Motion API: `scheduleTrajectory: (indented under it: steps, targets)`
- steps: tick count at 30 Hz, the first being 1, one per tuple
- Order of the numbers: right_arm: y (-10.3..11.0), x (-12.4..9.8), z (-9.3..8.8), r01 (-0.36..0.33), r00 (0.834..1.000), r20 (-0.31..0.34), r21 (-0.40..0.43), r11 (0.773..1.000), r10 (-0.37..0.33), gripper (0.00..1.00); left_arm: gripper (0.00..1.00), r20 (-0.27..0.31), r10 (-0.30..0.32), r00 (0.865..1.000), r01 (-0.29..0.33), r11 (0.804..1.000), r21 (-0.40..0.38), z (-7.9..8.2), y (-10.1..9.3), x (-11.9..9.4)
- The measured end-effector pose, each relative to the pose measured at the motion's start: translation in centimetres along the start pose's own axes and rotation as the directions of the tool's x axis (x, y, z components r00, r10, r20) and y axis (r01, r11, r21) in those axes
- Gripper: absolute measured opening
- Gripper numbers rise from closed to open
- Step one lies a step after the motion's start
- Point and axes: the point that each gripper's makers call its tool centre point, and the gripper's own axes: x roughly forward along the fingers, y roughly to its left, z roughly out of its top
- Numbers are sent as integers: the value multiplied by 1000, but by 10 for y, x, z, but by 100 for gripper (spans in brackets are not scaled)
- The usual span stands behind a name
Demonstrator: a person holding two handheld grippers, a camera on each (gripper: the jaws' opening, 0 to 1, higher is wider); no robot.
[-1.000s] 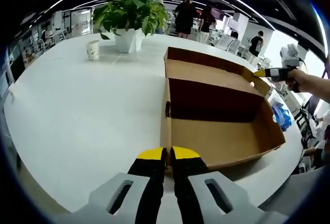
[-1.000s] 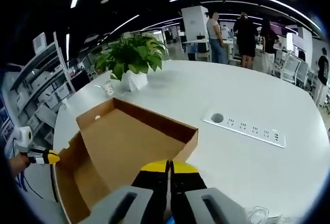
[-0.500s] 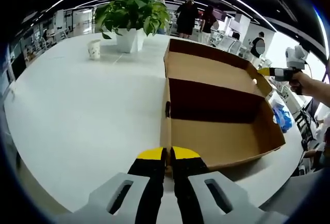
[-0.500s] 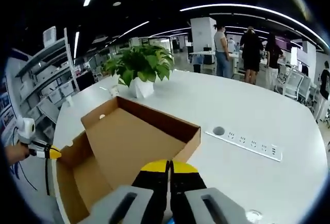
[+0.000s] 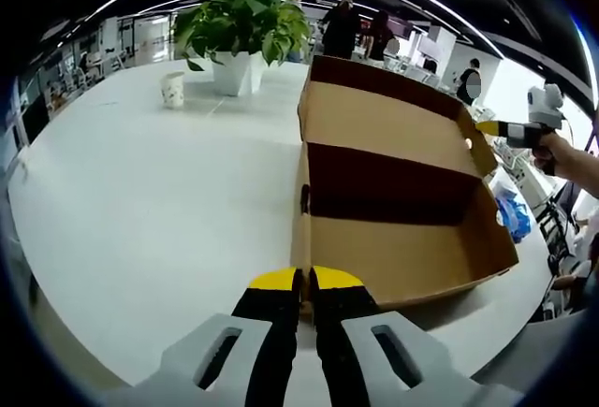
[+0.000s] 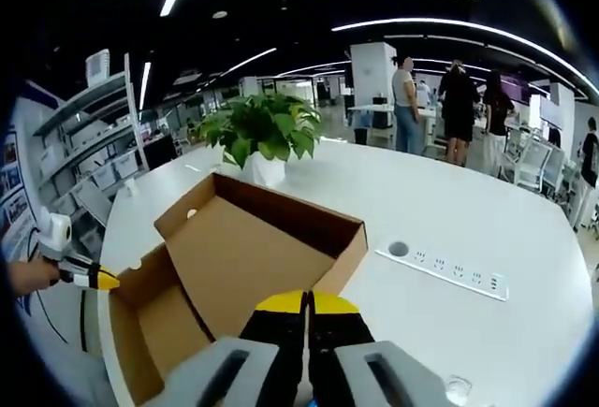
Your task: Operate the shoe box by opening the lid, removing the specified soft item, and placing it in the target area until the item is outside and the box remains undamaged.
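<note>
- Left gripper view: the left gripper has its jaws pressed together on the near corner wall of the shoe box, so it's clenched on cardboard and pinning the box to the bench.
- The lid is swung up and back, with the right gripper out at its far edge. The box floor I can see is bare. No soft item in there as far as I can tell, though the dark strip under the hinge wall hides a bit.
- Risk here, my guess: that corner is thin card, and a hard squeeze or any twist of the hand could crease or tear it. If the lid gets pushed further back while this corner is pinned, the hinge fold takes all the strain.
- There's a potted plant and a paper cup further out on the bench, well apart from the box, so not a worry unless the box gets dragged.
- Right gripper view: the right gripper looks clamped shut at the lid edge, though I can't actually see card between the jaws. The lid is tilted open below it.
- If that edge slips out, the lid could flop down again. The power strip is off to the side, clear of the lid.
</note>
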Motion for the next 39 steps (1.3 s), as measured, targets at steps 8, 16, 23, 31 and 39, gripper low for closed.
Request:
scheduleTrajectory:
  steps: [8, 16, 23, 31, 39]
  targets:
    - [3, -7, 3, -7, 1000, 19, -12, 1000, 8, 0, 2, 5, 2, 1000, -2, 1000, -3, 0, 0, 0]
    - [4, -13, 2, -12, 999, 37, -15, 1000, 13, 0, 2, 6, 1, 1000, -1, 1000, -5, 0, -1, -1]
    - [7, -20, 2, -17, 998, 53, -18, 1000, 18, 0, 2, 4, -3, 1000, 3, 1000, -4, 0, -1, -1]
    - [13, -29, 2, -19, 998, 65, -28, 999, 21, 0, 2, 1, -6, 1000, 6, 1000, 7, 0, -1, -1]
    - [17, -36, 1, -12, 997, 80, -27, 1000, 14, 0, 2, 4, -16, 1000, 16, 1000, -4, 0, -1, -1]
